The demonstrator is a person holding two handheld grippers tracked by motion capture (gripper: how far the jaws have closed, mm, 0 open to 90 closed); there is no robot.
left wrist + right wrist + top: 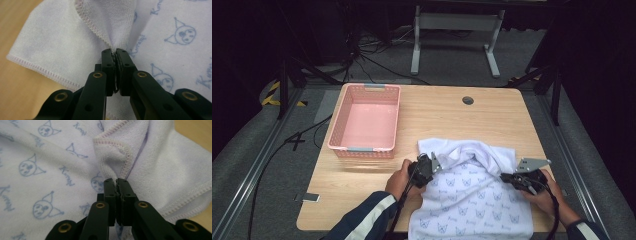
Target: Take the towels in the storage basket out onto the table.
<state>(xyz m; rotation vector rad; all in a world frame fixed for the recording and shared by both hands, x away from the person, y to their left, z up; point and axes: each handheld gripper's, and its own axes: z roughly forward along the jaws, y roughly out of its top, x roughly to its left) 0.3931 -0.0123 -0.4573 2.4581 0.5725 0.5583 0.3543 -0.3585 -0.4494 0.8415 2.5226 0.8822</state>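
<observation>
A white towel (472,195) printed with small blue cat faces lies on the near right part of the wooden table, partly folded over itself. My left gripper (428,167) is at the towel's left side, shut on a pinch of its stitched hem (100,35). My right gripper (508,177) is at the towel's right side, shut on a bunched corner of the hem (117,157). In the left gripper view the towel (160,32) fans out beyond the closed jaws; in the right gripper view the towel (50,170) spreads to the left.
An empty pink plastic basket (366,150) stands on the left half of the table (452,115). A round cable hole (468,100) is near the far edge. A small grey tag (311,197) sits at the near left corner. Cables and a metal frame lie on the floor beyond.
</observation>
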